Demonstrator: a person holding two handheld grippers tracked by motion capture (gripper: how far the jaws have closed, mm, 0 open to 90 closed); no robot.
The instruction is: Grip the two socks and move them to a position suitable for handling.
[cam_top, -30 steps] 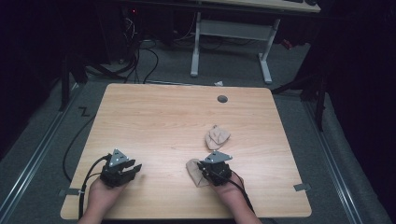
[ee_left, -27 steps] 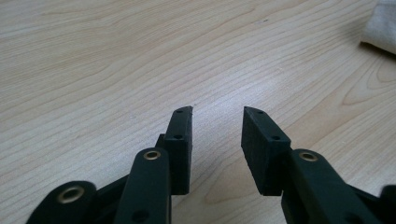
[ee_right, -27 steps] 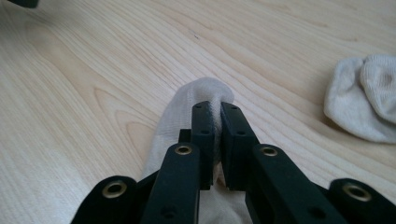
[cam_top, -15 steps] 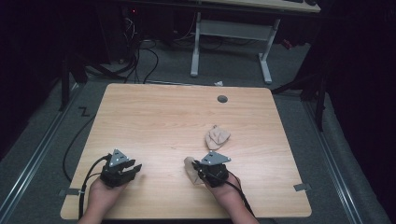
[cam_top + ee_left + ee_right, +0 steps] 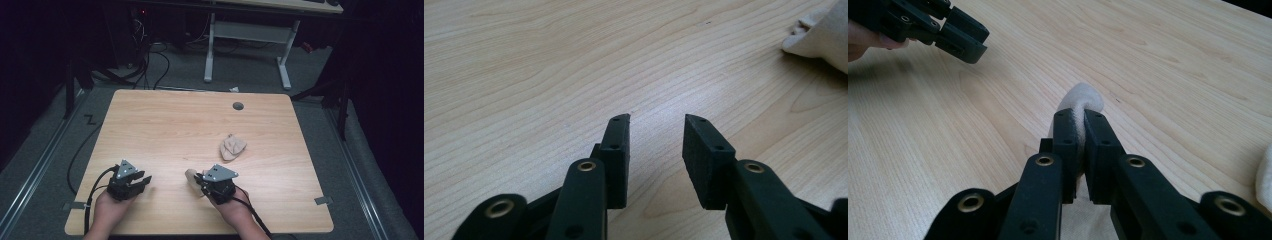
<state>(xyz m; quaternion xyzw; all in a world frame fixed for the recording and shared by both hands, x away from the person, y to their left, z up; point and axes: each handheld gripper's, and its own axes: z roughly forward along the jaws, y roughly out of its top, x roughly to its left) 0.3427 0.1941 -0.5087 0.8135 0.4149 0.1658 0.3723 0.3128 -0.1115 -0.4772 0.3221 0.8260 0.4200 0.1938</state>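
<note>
On the tabletop (image 5: pixel 165 125), your right claw (image 5: pixel 1083 130) sits near the front edge, clamped on a beige sock (image 5: pixel 1082 100). Your left claw (image 5: pixel 655 145) rests toward the front left corner, jaws apart and holding nothing. A second sock (image 5: pixel 232 147) lies right of centre.

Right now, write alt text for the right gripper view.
The right tongs are shut on a fold of beige cloth on a wooden table. The left tongs sit open at upper left.
</note>
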